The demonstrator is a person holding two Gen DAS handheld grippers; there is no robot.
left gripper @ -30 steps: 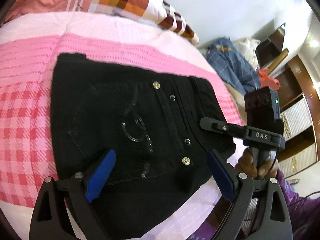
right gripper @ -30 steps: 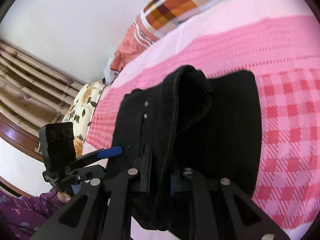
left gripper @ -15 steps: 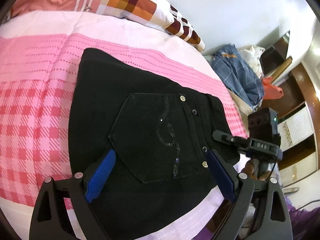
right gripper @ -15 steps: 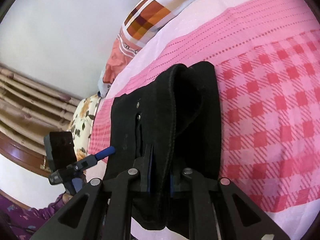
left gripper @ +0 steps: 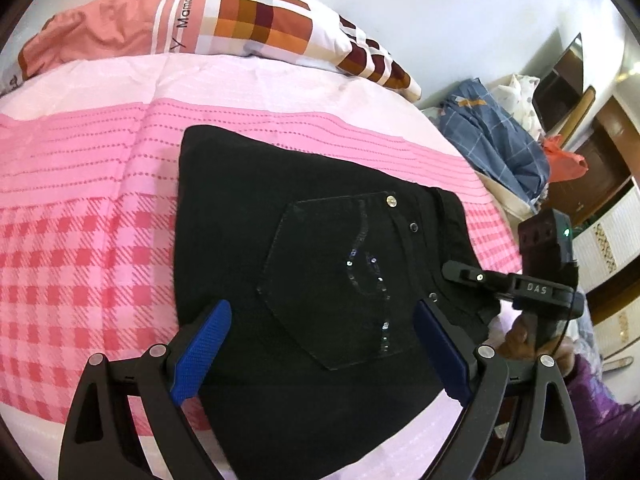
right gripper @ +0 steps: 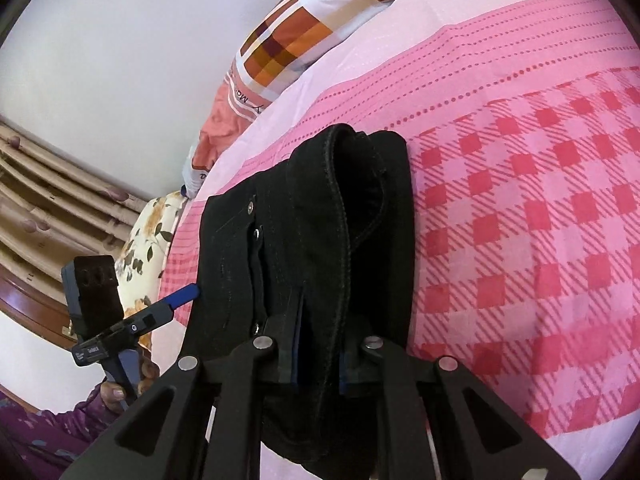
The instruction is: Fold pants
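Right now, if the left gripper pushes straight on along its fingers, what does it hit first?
Most likely the black pants, around the back pocket. The left gripper hangs open over them; depth is unclear.

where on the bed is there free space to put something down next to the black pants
Free: the pink checked bedspread on the side of the black pants away from the right gripper, and the pale strip below the pillows. Crowded: the bed edge, with both grippers and clothes pile.

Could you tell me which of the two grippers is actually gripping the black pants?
The right gripper, shut on the pants' edge; the left gripper hangs wide open above them.
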